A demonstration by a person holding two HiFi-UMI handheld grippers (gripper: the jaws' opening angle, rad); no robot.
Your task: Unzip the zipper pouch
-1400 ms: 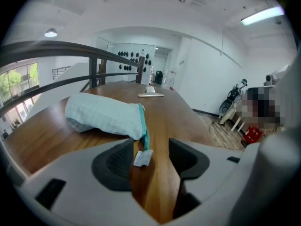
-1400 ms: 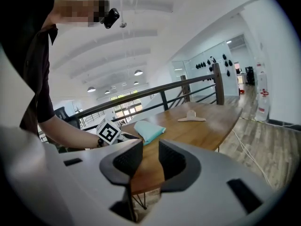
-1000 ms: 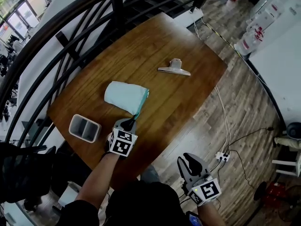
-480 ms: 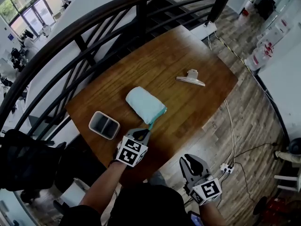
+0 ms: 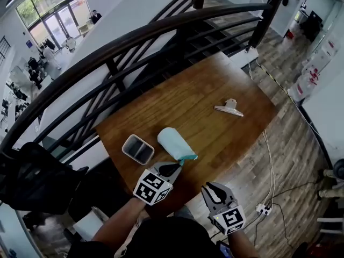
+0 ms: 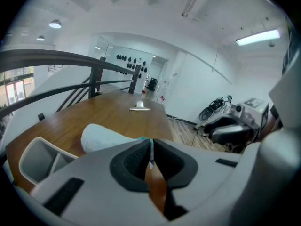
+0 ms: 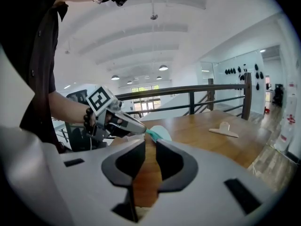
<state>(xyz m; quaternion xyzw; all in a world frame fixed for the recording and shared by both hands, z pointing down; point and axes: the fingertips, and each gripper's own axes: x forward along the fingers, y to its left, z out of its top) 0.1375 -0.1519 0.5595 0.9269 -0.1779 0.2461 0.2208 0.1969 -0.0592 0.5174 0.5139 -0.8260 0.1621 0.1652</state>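
Since the left gripper [image 5: 176,166] has drawn it back, the teal pouch [image 5: 173,142] now lies near the front edge of the wooden table [image 5: 215,98]. It sits just beside the grey two-part tray [image 5: 138,149], where a second ago it lay out toward the middle. Its near end is pulled up into a point off the wood, while the far end rests on the table. That near end is pinched: the left gripper's jaws have just been closing and now stand all but together on a thin teal strip of the pouch. Whether that strip is the zipper's pull or only a fabric corner is too small to tell, and no opened zipper shows. The right gripper [image 5: 213,189] has come nearer and now points at the same pinched end, its jaws a narrow gap apart with nothing between them. I judge the pouch is only being placed and anchored, the unzipping not yet begun. The metal clip [image 5: 229,108] lies well apart.
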